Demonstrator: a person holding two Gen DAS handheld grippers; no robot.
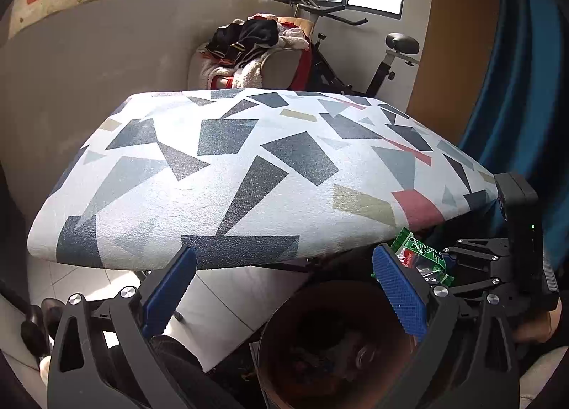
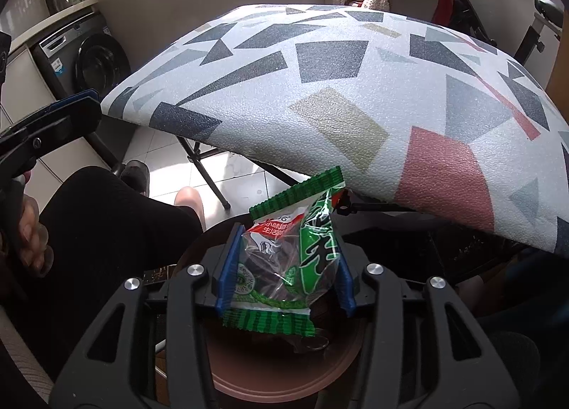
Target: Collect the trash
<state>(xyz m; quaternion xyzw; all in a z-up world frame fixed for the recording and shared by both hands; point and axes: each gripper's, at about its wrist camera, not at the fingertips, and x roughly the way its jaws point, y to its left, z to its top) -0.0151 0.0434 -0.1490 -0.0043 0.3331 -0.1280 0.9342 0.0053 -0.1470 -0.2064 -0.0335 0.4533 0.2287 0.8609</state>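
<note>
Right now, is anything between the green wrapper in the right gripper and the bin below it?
Nothing visible is. The wrapper sits between the right gripper's blue fingers, directly above the open mouth of the brown bin. The table edge lies behind it, and the left gripper is off to the side.

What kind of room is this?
Probably a lived-in room at home, maybe a laundry or spare room: there's a washing machine, an exercise bike by the window, and a chair heaped with clothes.
</note>
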